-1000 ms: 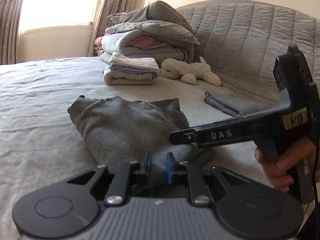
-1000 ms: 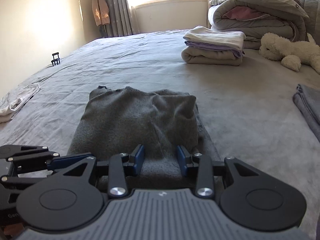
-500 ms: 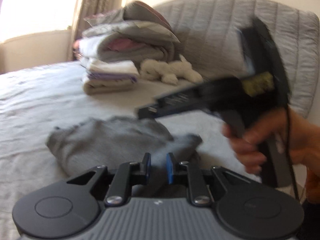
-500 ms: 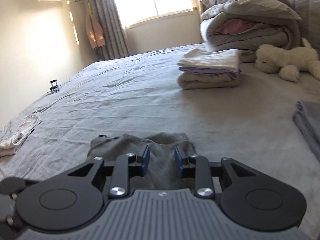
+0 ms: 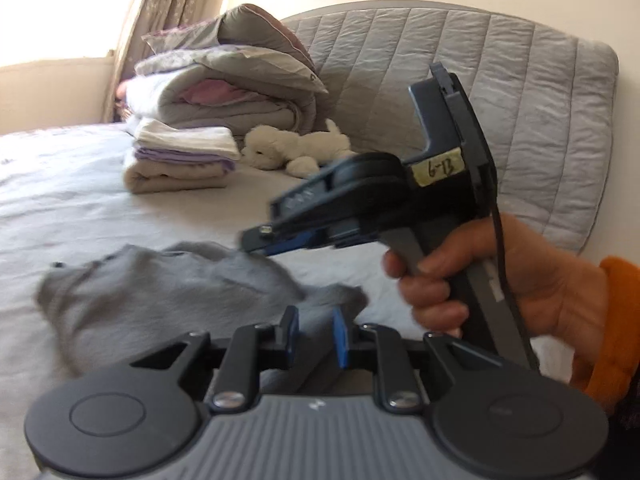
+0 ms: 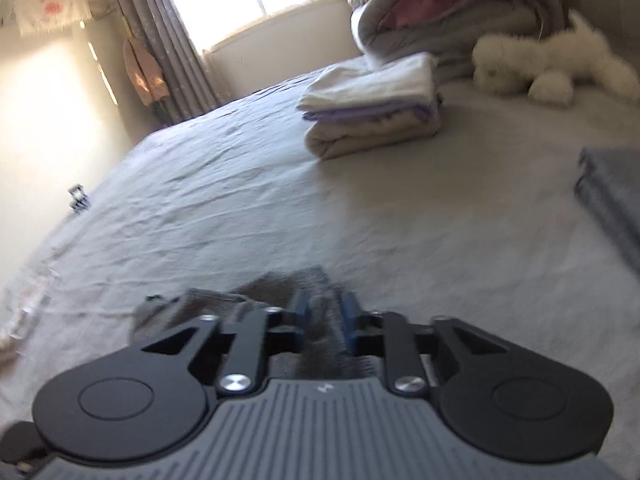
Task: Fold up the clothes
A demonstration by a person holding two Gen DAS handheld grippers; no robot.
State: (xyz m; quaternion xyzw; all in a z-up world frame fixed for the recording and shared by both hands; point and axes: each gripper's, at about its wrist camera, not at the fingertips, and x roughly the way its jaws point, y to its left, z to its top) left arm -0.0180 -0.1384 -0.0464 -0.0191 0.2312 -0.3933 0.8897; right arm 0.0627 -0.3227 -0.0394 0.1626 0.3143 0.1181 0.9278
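A grey sweater (image 5: 160, 292) lies bunched on the bed sheet (image 5: 80, 208). My left gripper (image 5: 314, 336) is at its near edge, blue pads shut on a fold of the grey fabric. To the right in the left wrist view, a hand (image 5: 520, 280) with an orange cuff holds my right gripper (image 5: 256, 242), whose tips are at the sweater's raised far edge. In the right wrist view, the right gripper (image 6: 323, 320) has its jaws closing on a ridge of the sweater (image 6: 224, 304), which fills the gap between the pads.
A folded stack of white, lilac and beige cloth (image 6: 372, 108) sits further up the bed, with a white plush toy (image 6: 548, 64) and a pile of duvets (image 5: 224, 80) by the quilted headboard (image 5: 480, 80). A folded grey cloth (image 6: 612, 200) lies at the right.
The right gripper's jaws narrowed onto the sweater's fabric and the gripper rolled. The sweater went from lying flat to bunched, its edge drawn up between both grippers. Both views swung.
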